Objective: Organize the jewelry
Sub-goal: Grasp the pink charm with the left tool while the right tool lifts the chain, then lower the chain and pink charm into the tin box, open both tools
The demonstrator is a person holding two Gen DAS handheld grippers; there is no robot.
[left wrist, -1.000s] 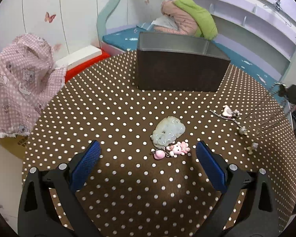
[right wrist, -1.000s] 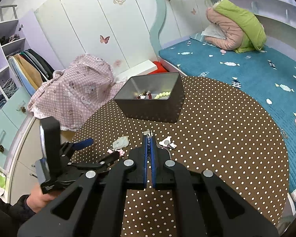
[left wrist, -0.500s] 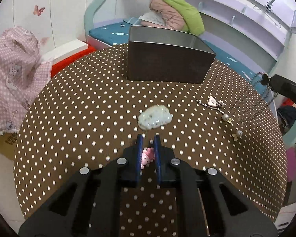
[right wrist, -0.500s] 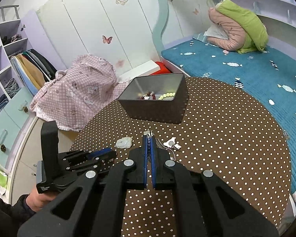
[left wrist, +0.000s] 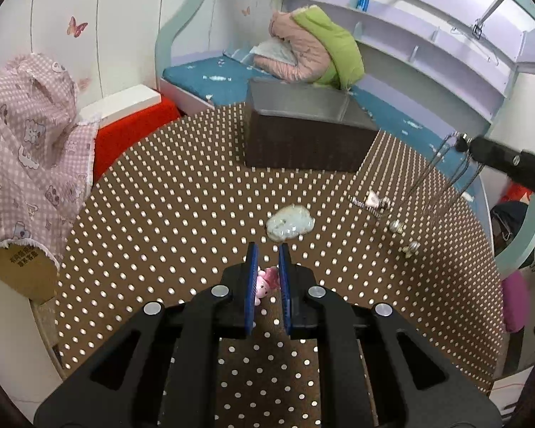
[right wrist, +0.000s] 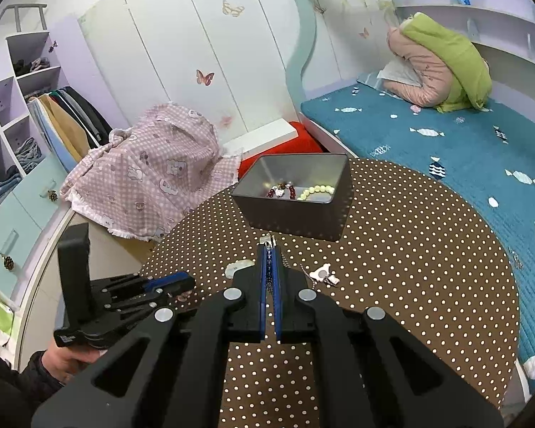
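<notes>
Left wrist view: the left claw pinches the small pink figurine charm; lift clear of the pale green jade pendant on the counter. Right wrist view: the right claw, pressed together on a thin silver chain, carries it to the dark rectangular metal box.

One box, two bracelets inside, one jade pendant, one pink charm.

Your table: round, brown cloth with white dots. On it you have a dark box at 12 o'clock, a pale green jade pendant at centre, chained charms at 3 o'clock.
</notes>
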